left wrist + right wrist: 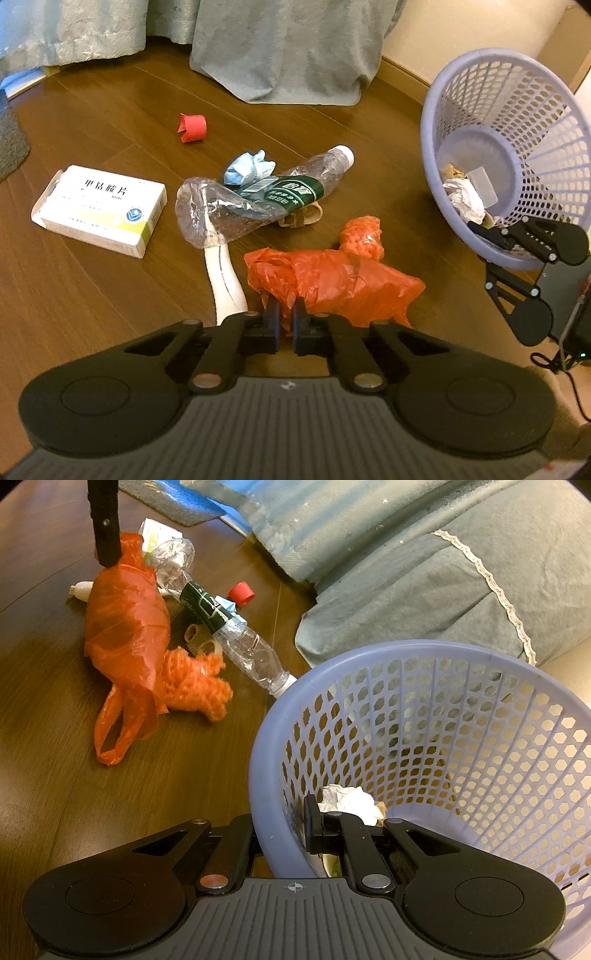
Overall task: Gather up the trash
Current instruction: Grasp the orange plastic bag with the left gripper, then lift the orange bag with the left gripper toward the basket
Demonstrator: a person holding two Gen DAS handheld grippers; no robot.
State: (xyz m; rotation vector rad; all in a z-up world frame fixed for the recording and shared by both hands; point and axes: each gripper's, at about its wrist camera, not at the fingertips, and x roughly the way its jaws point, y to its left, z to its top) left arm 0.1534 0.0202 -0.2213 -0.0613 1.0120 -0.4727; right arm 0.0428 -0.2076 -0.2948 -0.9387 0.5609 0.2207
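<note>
I have the left tool pressed together on the near edge of the orange plastic bag, which lies on the floor beside the purple basket. A fold of the plastic sits between the pads, so I read this as the grab step on the bag, with the lift not yet begun. My right tool is clamped on the basket's rim, one finger inside and one outside, and the basket leans toward the pile.

Inside the basket I can see crumpled white paper and a few other scraps. Out from the basket, beyond the bag, lie a crushed clear bottle, a white box, a red cap, a blue wad and an orange knitted scrap, all on the floor.

Next, I judge, I need to raise the bag clear of the floor and carry it across to the basket's mouth, then release over the opening. The bag is thin and floppy, so the trailing handles may drag over the knitted scrap or catch on the rim. I should hold the basket steady while it goes in.
</note>
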